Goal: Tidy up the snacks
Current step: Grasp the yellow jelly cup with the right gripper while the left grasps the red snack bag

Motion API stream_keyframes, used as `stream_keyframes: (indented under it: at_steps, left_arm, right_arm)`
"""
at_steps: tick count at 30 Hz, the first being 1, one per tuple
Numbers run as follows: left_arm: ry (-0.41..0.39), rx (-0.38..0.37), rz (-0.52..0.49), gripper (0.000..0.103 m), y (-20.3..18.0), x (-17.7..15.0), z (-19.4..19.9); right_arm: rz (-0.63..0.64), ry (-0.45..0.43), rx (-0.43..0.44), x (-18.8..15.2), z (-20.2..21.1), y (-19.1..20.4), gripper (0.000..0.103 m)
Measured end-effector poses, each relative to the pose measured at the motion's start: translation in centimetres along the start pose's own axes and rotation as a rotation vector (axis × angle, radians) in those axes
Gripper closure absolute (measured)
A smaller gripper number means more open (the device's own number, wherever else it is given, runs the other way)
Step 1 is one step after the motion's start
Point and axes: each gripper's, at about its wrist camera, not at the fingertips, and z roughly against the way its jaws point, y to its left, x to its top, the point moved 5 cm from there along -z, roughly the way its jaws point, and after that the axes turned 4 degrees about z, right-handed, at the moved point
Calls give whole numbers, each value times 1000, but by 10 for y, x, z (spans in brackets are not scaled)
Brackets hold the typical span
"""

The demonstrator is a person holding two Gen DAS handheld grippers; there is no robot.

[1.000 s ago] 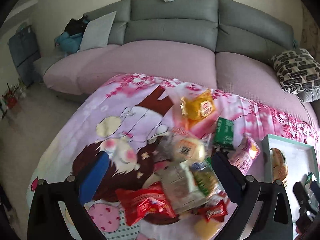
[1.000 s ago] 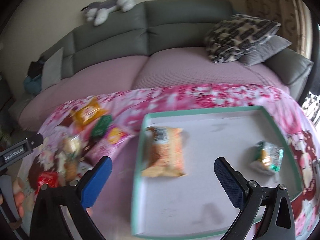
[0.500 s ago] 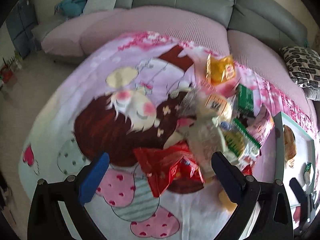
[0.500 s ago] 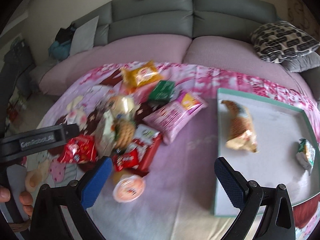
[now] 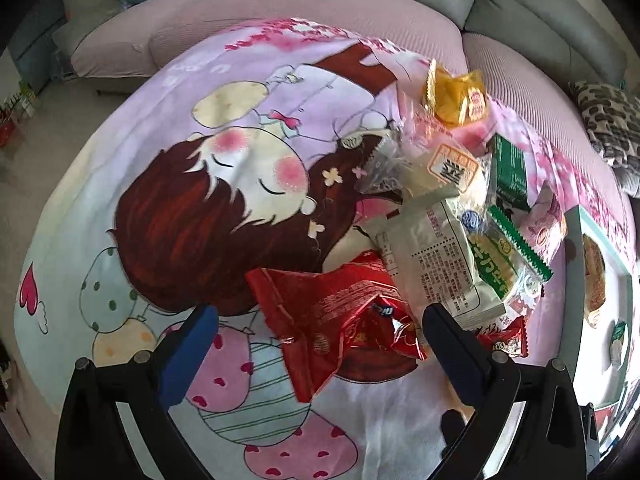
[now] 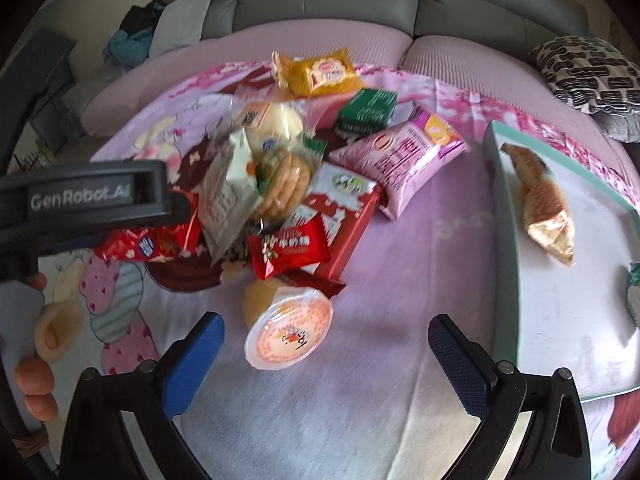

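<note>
Between the wide-open left tongs [image 5: 320, 334] lies a light, crinkly red packet [image 5: 332, 316], best pinched mid-body. Ahead of the wide-open, empty right tongs [image 6: 326, 344] sits a stiff jelly cup [image 6: 289, 334].

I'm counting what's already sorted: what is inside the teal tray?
The teal tray holds an orange-gold packet and a small green-and-white packet, cut off by the frame; the tray's far right is out of view.

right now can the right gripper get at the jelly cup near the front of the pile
Probably yes. The jelly cup lies on its side on bare blanket, just ahead of the open right gripper, between its fingers' line. Nothing rests on the cup; the pile sits behind it.
</note>
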Motion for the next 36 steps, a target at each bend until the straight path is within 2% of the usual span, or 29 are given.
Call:
stream_keyframes:
  at_steps: [6,8,9,10,11,15,16,19,20,36]
  left_arm:
    - [5,15,-35,2,-9,0,-5]
    - [1,14,-41,7,-11,1,-5]
    - [2,11,-42,11,-12,1,-6]
    - [6,7,-41,19,-15,2,-7]
    - [11,5,-38,22,-14,3,-8]
    - [10,0,-38,23,-14,3,-9]
    - [7,-1,-41,25,-14,2,-9]
    - [10,-9,-44,31,-13,2,-10]
    - [9,-12,-45,35,-13,1,-10]
    - [-41,-35,-12,37,-4,6,11]
  right_arm:
    - [30,6,-10,-3,-4,7,1]
    - [37,-2,-7,-3,-3,9,6]
    - [38,-11,-2,-2,-1,10,13]
    - [38,-17,3,-2,-1,12,21]
    - [36,-20,14,-2,0,12,24]
    - [14,-12,62,-1,0,13,51]
    - [9,-12,71,-1,0,13,53]
    - [7,-13,78,-1,1,13,53]
    - [6,-14,78,-1,2,13,53]
    - [17,-29,91,2,16,15,53]
